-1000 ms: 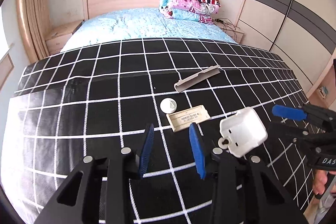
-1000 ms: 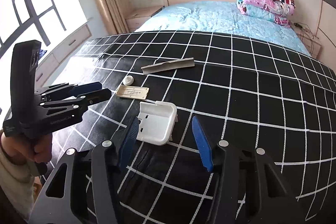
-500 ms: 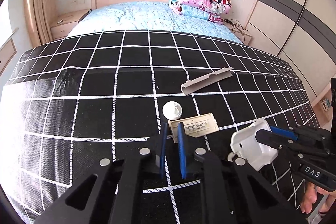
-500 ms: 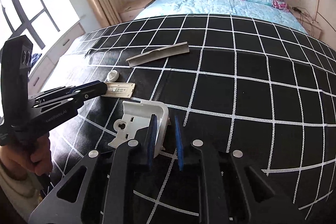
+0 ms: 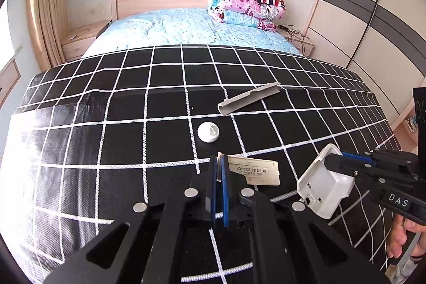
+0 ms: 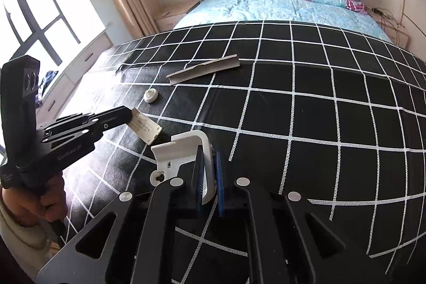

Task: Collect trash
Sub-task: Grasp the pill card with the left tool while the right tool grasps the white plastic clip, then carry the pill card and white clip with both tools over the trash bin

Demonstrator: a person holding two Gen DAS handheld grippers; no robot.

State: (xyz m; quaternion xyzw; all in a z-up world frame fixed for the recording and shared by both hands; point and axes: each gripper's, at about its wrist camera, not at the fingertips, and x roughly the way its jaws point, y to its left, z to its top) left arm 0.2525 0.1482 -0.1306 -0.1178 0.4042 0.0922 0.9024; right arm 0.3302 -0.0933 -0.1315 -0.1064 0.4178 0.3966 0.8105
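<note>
My left gripper [image 5: 218, 164] is shut on the left edge of a beige labelled plastic card [image 5: 255, 173], lifted a little off the black grid cloth; it also shows in the right wrist view [image 6: 145, 127]. My right gripper [image 6: 207, 151] is shut on one wall of a white plastic box [image 6: 183, 151], tilted up; the box also shows in the left wrist view [image 5: 323, 184]. A round white cap [image 5: 208, 132] and a long grey plastic strip [image 5: 249, 98] lie on the cloth beyond them.
The black grid cloth [image 5: 133, 129] covers the bed's foot end, with blue sheet [image 5: 186, 28] and folded quilts [image 5: 245, 1] behind. A wardrobe [image 5: 378, 17] stands on the right, nightstand [image 5: 80, 40] and curtains on the left.
Both grippers went from open to shut. The left one closed on the beige card and the right one on the white box, and both pieces have tilted up off the cloth.
</note>
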